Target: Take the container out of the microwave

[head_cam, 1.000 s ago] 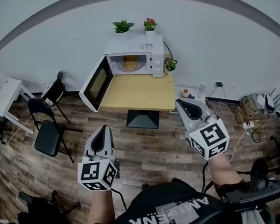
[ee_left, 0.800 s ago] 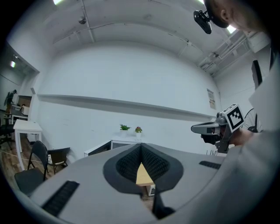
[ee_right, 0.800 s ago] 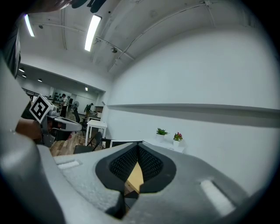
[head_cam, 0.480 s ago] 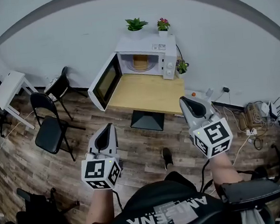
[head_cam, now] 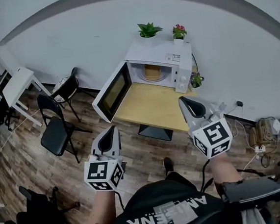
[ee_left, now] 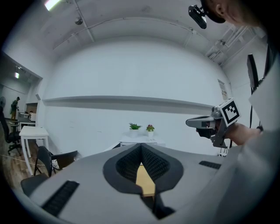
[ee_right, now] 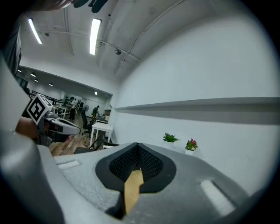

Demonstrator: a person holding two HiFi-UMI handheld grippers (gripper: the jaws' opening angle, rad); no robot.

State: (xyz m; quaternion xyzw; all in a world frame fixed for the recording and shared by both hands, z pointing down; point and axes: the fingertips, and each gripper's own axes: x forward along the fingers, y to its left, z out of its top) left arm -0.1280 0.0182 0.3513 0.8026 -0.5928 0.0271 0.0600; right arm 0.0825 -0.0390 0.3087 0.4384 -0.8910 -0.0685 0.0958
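Head view: microwave [head_cam: 161, 65] at the far end of the wooden table [head_cam: 149, 103], door [head_cam: 111, 91] swung open to the left. The container [head_cam: 152, 72] sits inside the cavity. Left gripper [head_cam: 112, 131] and right gripper [head_cam: 183, 101] are held at the near side, well apart from it.

Left gripper view: jaws together, nothing between them; the microwave is mostly hidden behind them.

Right gripper view: jaws together, empty.

Judgement: approach step. Next move calls for closing in, parting one gripper's jaws, then reaching into the cavity.
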